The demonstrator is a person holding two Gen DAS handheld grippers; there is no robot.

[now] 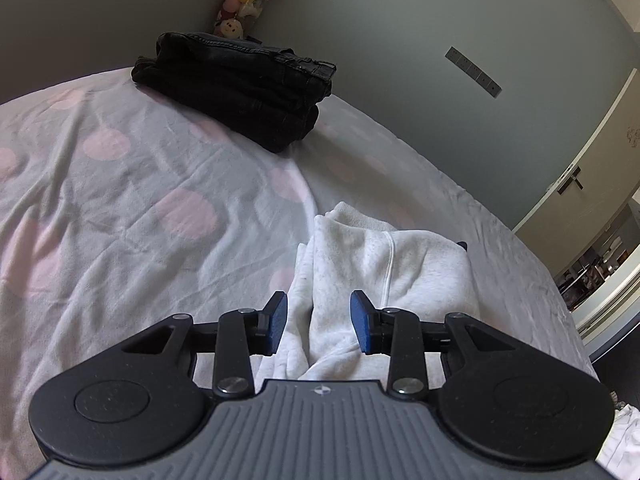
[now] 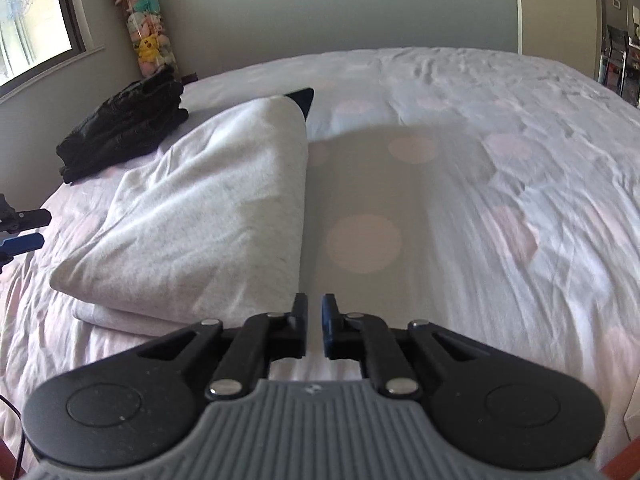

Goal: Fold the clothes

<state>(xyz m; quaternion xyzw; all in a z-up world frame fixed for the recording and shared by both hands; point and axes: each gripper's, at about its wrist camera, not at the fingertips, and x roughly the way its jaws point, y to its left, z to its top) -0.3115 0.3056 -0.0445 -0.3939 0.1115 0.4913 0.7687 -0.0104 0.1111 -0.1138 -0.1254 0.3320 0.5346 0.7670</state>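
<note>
A pale grey sweatshirt (image 1: 372, 272) lies folded on the bed; it also shows in the right wrist view (image 2: 208, 220) as a thick folded bundle with a dark corner at its far end. My left gripper (image 1: 319, 322) is open, its blue pads either side of a fold of the sweatshirt, not closed on it. My right gripper (image 2: 315, 322) sits just right of the bundle's near edge, jaws nearly together with a narrow gap and nothing between them. The left gripper's tip shows at the left edge of the right wrist view (image 2: 20, 228).
A folded stack of black jeans (image 1: 240, 84) lies at the far side of the bed (image 2: 120, 120). The bed sheet (image 2: 460, 200) is white with pink dots. A column of plush toys (image 2: 148, 36) stands by the wall. A door (image 1: 580, 176) is at the right.
</note>
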